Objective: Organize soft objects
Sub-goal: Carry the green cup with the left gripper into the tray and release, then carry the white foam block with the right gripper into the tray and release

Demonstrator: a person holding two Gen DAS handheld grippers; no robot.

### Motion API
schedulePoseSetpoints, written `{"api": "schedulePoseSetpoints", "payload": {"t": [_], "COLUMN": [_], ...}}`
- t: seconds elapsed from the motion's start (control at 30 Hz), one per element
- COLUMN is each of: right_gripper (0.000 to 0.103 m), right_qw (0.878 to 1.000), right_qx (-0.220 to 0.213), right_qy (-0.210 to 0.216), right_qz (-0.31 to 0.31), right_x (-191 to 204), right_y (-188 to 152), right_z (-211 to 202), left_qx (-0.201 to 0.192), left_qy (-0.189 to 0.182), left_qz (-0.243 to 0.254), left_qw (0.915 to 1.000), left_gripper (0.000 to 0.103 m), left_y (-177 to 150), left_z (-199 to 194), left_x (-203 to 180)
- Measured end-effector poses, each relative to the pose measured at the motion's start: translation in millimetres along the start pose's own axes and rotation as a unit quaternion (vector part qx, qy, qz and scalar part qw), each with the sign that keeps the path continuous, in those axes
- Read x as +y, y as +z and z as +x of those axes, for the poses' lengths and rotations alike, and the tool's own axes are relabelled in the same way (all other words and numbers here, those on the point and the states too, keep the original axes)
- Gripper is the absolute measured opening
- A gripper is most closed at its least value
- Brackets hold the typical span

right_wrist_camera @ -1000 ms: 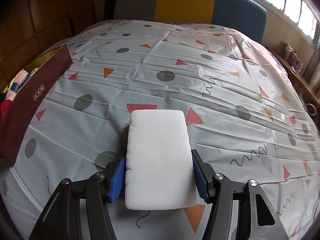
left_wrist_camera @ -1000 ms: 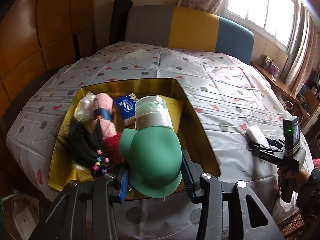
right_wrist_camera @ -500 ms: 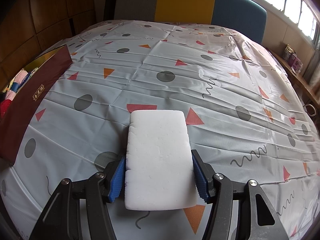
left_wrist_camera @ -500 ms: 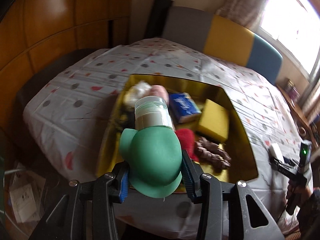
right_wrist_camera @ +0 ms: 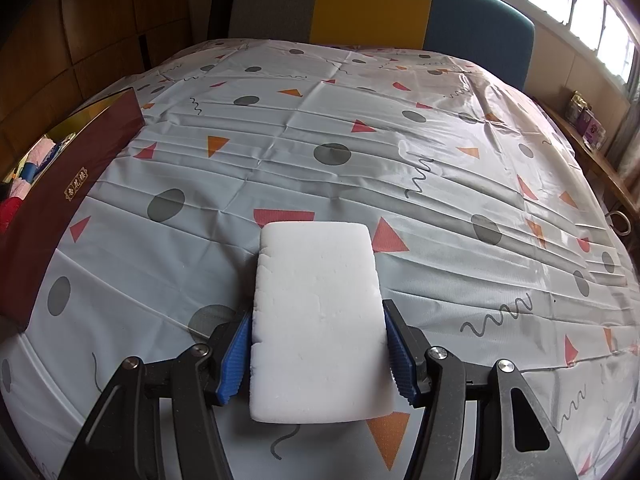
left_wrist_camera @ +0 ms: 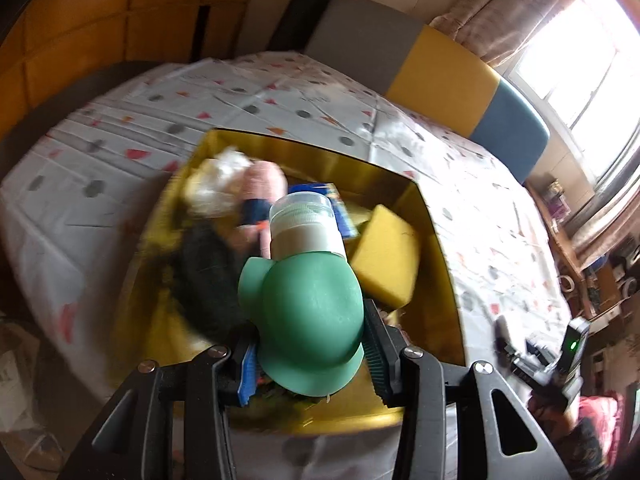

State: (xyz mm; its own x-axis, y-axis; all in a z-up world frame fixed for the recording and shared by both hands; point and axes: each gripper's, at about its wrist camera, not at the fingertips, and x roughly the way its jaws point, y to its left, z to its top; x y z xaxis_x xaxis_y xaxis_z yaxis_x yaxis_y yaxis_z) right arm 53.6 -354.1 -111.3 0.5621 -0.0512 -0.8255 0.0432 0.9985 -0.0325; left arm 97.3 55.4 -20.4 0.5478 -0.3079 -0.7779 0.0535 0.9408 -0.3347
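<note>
Swung over the gold box (left_wrist_camera: 440, 240), green bottle (left_wrist_camera: 308, 312) hides its red cloth.

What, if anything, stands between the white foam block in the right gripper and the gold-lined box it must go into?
Only the box's maroon side wall faces the white foam block; bare tablecloth lies between them. The right gripper must lift over that wall.

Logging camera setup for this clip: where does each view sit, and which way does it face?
Left wrist: on the left gripper, angled down into the gold box; its fingers clamp a green bottle.
Right wrist: on the right gripper, facing across the tablecloth; it grips a white sponge.
Shared: box, tablecloth, headboard.
</note>
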Motion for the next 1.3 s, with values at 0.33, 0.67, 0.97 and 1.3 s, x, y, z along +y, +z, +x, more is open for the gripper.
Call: {"api": "schedulePoseSetpoints", "payload": {"t": [0.33,0.67,0.97,1.3], "right_gripper": [0.060,0.060,0.060,0.058], "right_qw": [1.000,1.000,1.000,1.000], "right_qx": [0.001,0.000,0.000,0.015], "right_qy": [-0.001,-0.002,-0.010,-0.025], "right_qz": [-0.004,-0.004,-0.010,0.009], "right_x": [0.2,0.7,2.9,5.8], "right_y": [0.3,0.6,0.9,2.3], "right_z": [0.3,0.4,0.8,0.0], "left_qx": [0.064,0.030,-0.039,-0.079], "left_qy": [-0.028,0.010,0.102,0.124], "left_qz": [-0.037,0.030,0.076,0.084], "left_qw": [0.9969,0.9991,0.9911,0.9855], "left_gripper": [0.050,0.058,0.058,0.058], "left_y": [30.2,25.8,0.8,-19.8], "left_z": [79.0,53.7,4.9,-33.7], "left_x": [-18.7,-38.2,-33.7,-18.2]}}
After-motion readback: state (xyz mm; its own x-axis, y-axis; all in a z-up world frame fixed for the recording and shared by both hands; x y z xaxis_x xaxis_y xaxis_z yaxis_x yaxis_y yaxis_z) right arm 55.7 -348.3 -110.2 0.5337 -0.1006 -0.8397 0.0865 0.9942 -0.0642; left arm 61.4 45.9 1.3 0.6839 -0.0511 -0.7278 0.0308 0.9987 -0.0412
